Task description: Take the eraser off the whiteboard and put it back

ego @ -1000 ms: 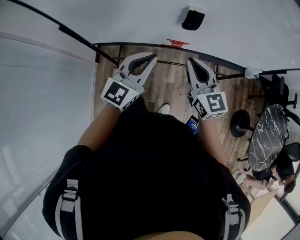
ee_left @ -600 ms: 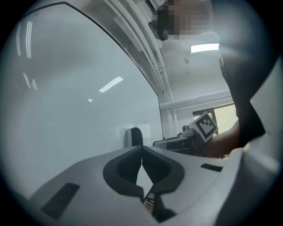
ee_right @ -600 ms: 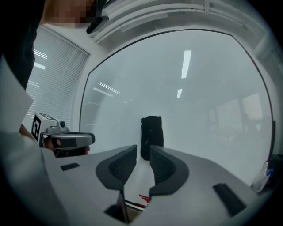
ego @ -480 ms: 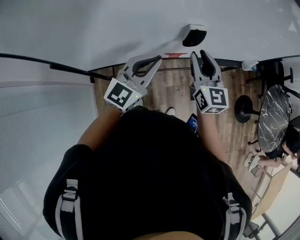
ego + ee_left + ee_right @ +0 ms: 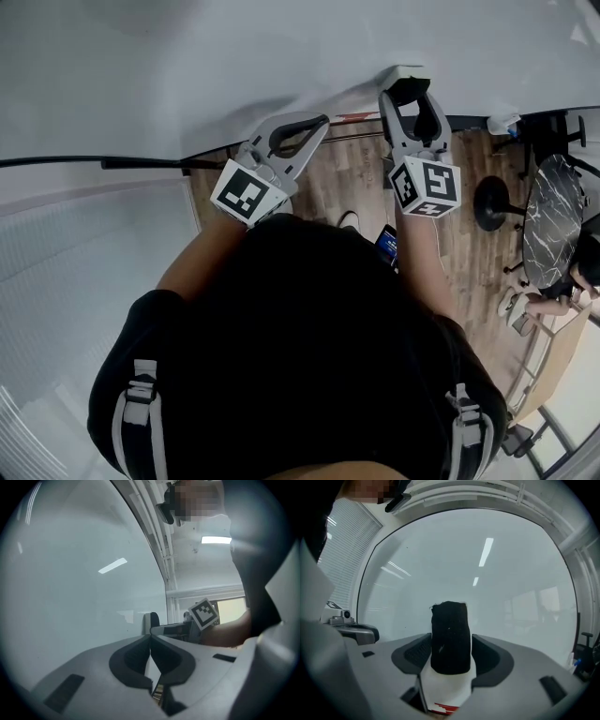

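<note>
- Eraser [image 5: 401,73]: it sits on the whiteboard [image 5: 234,56], at about 1 o'clock in the head view and right at 12 o'clock of your right gripper [image 5: 410,94].
- In the right gripper view the eraser [image 5: 450,630] stands upright between the two jaws. Its black felt part is on top and its white body is below, with a bit of red print at the lower edge.
- Your right gripper [image 5: 451,640] has just been opening its jaws. They now stand wide, one on each side of the eraser. Each pad lies just beside the felt, and I see no squeeze on it, so you have not gripped it.
- That gripper points level at the whiteboard [image 5: 487,573], which fills the view behind the eraser.
- Your left gripper [image 5: 322,120] is at about 9 o'clock of the right one and well apart from the eraser. Its tips are close to the lower edge of the board.
- In the left gripper view your left gripper [image 5: 150,637] has its jaw tips pressed together with nothing between them, so it is closed and empty. The whiteboard [image 5: 70,573] lies at its 10 o'clock.
- Below both grippers in the head view is the wooden floor [image 5: 328,178]. A round marble-topped table [image 5: 553,234] stands at 3 o'clock.
</note>
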The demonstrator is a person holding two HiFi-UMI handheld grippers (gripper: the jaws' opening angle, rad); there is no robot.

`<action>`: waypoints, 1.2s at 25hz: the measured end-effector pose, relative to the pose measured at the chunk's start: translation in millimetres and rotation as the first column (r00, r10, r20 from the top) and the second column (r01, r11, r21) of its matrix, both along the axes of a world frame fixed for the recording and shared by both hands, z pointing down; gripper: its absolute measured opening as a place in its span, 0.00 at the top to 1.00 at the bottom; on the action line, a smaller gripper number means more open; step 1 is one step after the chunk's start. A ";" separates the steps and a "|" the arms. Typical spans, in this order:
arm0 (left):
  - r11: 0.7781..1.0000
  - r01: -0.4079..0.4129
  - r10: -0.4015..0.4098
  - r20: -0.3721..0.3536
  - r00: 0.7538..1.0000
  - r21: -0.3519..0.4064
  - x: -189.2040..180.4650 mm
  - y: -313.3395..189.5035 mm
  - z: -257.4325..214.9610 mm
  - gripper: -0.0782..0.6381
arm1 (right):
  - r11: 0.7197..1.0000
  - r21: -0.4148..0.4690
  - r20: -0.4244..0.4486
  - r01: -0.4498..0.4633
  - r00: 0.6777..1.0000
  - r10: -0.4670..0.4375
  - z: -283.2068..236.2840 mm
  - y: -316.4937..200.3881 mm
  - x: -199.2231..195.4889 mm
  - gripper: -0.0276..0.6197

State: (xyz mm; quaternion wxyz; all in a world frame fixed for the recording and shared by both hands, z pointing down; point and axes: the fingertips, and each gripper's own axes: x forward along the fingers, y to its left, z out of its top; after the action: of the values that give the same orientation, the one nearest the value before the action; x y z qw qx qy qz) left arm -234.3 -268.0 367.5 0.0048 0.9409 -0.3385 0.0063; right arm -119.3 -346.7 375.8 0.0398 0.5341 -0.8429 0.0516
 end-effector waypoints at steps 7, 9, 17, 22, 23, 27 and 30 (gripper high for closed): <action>0.999 -0.031 0.031 -0.016 0.999 -0.013 -6.5 -4.4 -1.1 0.88 | 0.998 -0.009 -0.012 -0.059 0.998 0.059 -0.3 -9.5 -2.9 0.59; 0.999 -0.039 0.039 -0.019 0.999 -0.014 -8.6 -5.4 -0.8 0.88 | 0.997 -0.006 -0.016 -0.075 0.997 0.075 -0.4 -9.5 -2.8 0.60; 0.995 -0.097 0.096 -0.026 0.995 -0.029 -13.0 -5.6 2.7 0.88 | 0.993 -0.004 -0.012 -0.117 0.993 0.117 -2.6 -5.0 -4.1 0.62; 0.990 -0.138 0.137 -0.027 0.990 -0.029 -11.9 -8.0 5.4 0.88 | 0.988 -0.003 0.004 -0.153 0.988 0.153 -2.7 0.2 2.2 0.62; 0.990 -0.142 0.141 -0.027 0.990 -0.028 -10.4 -7.0 5.3 0.88 | 0.988 -0.003 0.008 -0.157 0.988 0.157 -2.6 2.8 4.9 0.62; 0.989 -0.149 0.148 -0.025 0.989 -0.024 -1.5 0.9 5.6 0.88 | 0.987 0.000 0.016 -0.162 0.987 0.162 -2.2 18.7 17.0 0.61; 0.988 -0.151 0.150 -0.021 0.988 -0.020 7.9 5.9 4.0 0.88 | 0.990 0.001 0.026 -0.142 0.990 0.142 -2.8 30.5 25.7 0.61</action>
State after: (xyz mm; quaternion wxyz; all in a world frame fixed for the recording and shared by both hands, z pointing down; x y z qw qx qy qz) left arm -226.4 -262.1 371.5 0.0176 0.9637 -0.2664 0.0011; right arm -93.6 -316.2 373.1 0.0246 0.5922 -0.8032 0.0599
